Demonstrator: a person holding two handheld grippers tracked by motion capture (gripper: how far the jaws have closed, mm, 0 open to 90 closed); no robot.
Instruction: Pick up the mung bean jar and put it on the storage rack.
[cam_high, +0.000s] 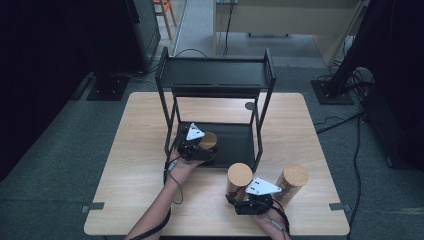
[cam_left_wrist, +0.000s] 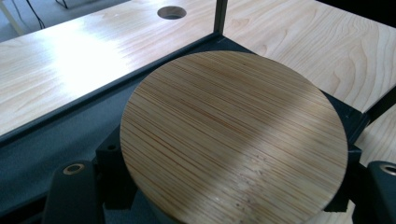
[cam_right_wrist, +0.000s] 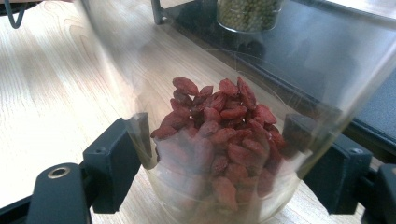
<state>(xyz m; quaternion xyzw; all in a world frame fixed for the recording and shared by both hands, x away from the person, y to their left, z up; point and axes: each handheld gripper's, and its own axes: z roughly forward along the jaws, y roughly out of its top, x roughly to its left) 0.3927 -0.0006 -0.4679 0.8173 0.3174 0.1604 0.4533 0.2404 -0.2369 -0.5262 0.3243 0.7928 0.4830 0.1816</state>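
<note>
**Two jars gripped, one on the desk, one on the rack shelf**

At the lower right of the high view, the right gripper has its jaws clamped on a clear jar of red berries standing on the desk. Just right of it stands a third jar. Farther up, near centre, the left gripper is clamped on a bamboo-lidded jar on the black rack's bottom shelf.
</note>
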